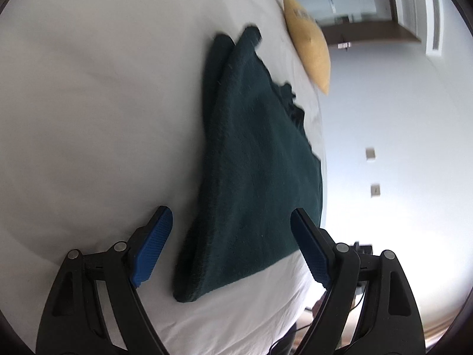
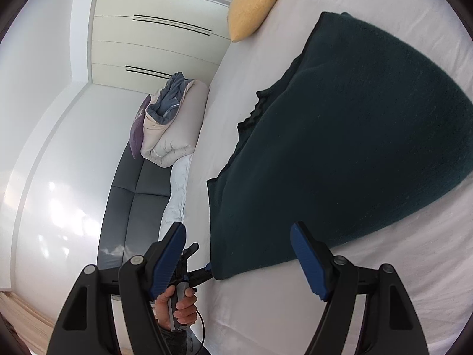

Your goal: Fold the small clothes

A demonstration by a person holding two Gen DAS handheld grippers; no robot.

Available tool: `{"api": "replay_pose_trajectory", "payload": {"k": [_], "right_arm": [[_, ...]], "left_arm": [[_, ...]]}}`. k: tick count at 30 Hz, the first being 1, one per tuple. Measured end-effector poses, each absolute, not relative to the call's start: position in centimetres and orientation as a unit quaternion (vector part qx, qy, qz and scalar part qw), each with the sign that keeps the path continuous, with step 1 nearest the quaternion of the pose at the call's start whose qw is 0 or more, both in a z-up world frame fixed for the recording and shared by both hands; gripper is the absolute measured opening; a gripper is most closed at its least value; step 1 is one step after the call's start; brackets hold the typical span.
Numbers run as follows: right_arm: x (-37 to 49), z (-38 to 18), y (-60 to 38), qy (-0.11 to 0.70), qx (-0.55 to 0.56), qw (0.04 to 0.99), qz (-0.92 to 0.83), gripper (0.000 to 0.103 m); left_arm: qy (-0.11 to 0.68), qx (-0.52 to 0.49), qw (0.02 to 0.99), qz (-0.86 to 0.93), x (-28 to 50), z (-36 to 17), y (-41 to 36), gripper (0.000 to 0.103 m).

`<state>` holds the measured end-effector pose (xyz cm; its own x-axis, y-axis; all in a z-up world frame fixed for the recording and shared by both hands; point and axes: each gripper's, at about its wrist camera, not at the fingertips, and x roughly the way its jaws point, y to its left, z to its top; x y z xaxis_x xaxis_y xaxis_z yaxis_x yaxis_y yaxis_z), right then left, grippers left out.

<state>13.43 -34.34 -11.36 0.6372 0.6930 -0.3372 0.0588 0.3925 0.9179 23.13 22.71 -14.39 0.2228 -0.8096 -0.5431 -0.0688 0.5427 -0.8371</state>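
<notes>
I had both tools hanging over the bed with nothing in them. The left gripper (image 1: 232, 232) stood with its blue ribbed pads spread wide, and the near end of the dark green, fuzzy knit garment (image 1: 254, 159) lay on the sheet beyond the gap between them, touched by neither pad. The right gripper (image 2: 238, 250) was just as wide apart and just as empty, its pads held above the garment's near corner rather than on it.

The garment itself lay flat on the white bed sheet (image 1: 88, 103), already doubled over: from the left wrist view I could see a second layer showing along its left edge, and from the right wrist view a ragged darker hem ran along the side nearest the bed's edge. I judged that one fold was done and that I was holding the tongs open and clear so the cloth could settle without being dragged.

A mustard-yellow fabric cushion (image 1: 309, 41) sat at the far end of the bed, well apart from the work. Off the bed, a rolled pale duvet with a blue-grey lining (image 2: 171, 124) rested on a dark grey sofa (image 2: 133, 201), out of the way. In the right wrist view a hand (image 2: 180, 307) gripped the handle of the other tool low beside the bed's edge, which I took as the left one positioned at the garment's opposite corner, ready for a matched pinch.
</notes>
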Motion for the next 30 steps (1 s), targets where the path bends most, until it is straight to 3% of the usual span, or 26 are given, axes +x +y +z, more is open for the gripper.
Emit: {"api": "replay_pose_trajectory", "payload": {"k": [5,7,9,12,20,25,30], "right_arm": [[14.2,-11.3,-32.9,0.383,0.499,0.746,0.22,0.077],[15.0,-11.0,-32.1,0.39,0.486,0.749,0.225,0.077],[16.0,-10.5,-31.1,0.395,0.473,0.753,0.231,0.077],[17.4,-10.2,-29.8,0.403,0.459,0.755,0.238,0.077],[22.0,-10.8,-26.7,0.43,0.434,0.749,0.257,0.077],[24.2,-10.5,-26.4,0.436,0.424,0.745,0.275,0.077],[27.1,-10.7,-27.2,0.452,0.438,0.715,0.303,0.077]], "left_arm": [[0.565,-0.414,0.649,-0.297,24.0,-15.2,21.0,0.08],[0.566,-0.417,0.645,-0.298,24.1,-15.4,20.6,0.067],[0.57,-0.425,0.638,-0.294,24.1,-16.1,20.5,0.032],[0.569,-0.452,0.626,-0.283,23.6,-17.5,21.1,0.019],[0.542,-0.444,0.658,-0.274,23.3,-15.5,20.3,0.011],[0.519,-0.362,0.72,-0.283,23.6,-9.7,16.8,0.01],[0.506,-0.257,0.763,-0.309,22.8,-6.4,8.4,0.01]]}}
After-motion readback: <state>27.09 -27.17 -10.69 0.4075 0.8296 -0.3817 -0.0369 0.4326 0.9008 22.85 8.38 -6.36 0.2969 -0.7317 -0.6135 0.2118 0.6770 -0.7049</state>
